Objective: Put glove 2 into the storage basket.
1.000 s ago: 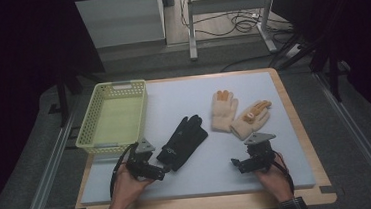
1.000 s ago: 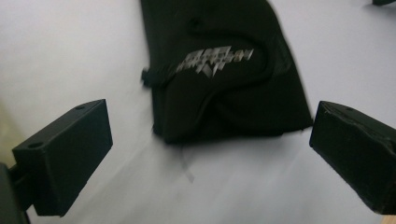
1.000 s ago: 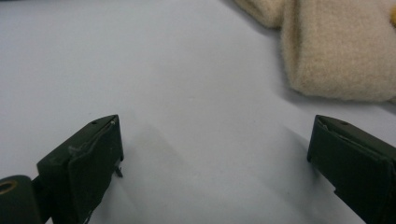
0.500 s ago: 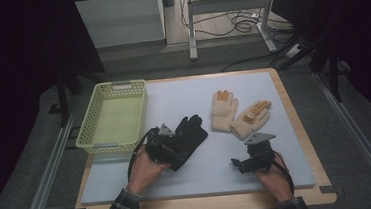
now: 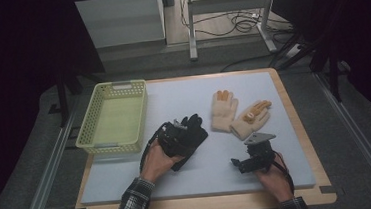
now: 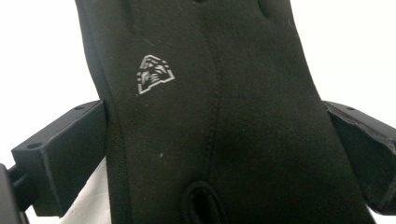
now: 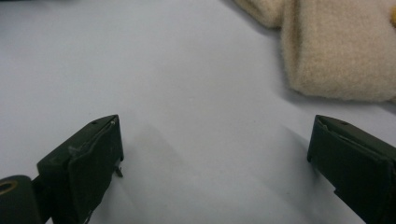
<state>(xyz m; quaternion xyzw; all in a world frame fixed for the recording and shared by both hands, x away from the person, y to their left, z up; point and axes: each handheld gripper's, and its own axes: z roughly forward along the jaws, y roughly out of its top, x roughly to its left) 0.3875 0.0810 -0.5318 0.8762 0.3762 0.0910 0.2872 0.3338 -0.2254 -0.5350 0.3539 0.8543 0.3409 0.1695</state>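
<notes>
Left gripper view, black glove (image 6: 219, 112) between left tool (image 6: 215, 140) jaws (spread wide)

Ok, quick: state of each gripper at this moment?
Left gripper: open, jaws either side of the black glove, not clamped.
Right gripper: open, holding nothing, over bare table.

High view: dim, dark surround at 9 and 3 o'clock. Left gripper view: background overexposed white. Right gripper view: soft focus.
</notes>
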